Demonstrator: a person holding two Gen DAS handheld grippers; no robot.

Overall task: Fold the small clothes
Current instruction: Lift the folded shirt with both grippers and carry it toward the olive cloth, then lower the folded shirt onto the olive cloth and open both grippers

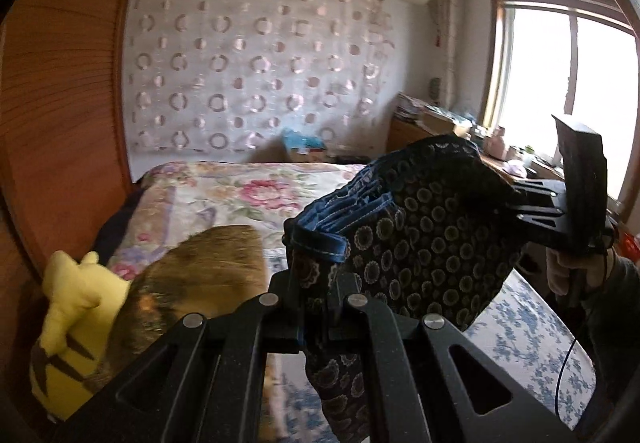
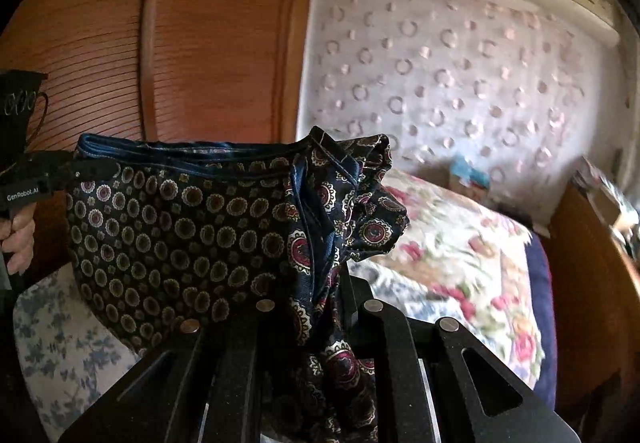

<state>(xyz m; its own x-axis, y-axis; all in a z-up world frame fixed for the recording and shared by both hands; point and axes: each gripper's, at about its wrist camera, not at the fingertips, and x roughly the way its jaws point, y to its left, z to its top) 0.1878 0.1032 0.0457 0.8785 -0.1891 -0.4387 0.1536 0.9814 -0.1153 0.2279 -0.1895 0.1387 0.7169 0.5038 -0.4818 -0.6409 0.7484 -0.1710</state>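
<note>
A small dark garment (image 1: 420, 239) printed with round flower medallions, with a blue stitched waistband, hangs in the air above the bed, stretched between both grippers. My left gripper (image 1: 316, 283) is shut on one end of its waistband. In the left wrist view the right gripper (image 1: 516, 203) pinches the other end, held by a hand at the right. In the right wrist view my right gripper (image 2: 340, 283) is shut on a bunched corner of the garment (image 2: 180, 235), and the left gripper (image 2: 80, 171) grips the far end at the left.
Below lies a bed with a floral quilt (image 1: 240, 191) and a blue-and-white flowered sheet (image 1: 532, 335). A yellow plush toy (image 1: 72, 327) and a brown furry cushion (image 1: 200, 283) lie at the left. A wooden wardrobe (image 2: 180, 43) stands beside the bed; a cluttered desk (image 1: 440, 123) by the window.
</note>
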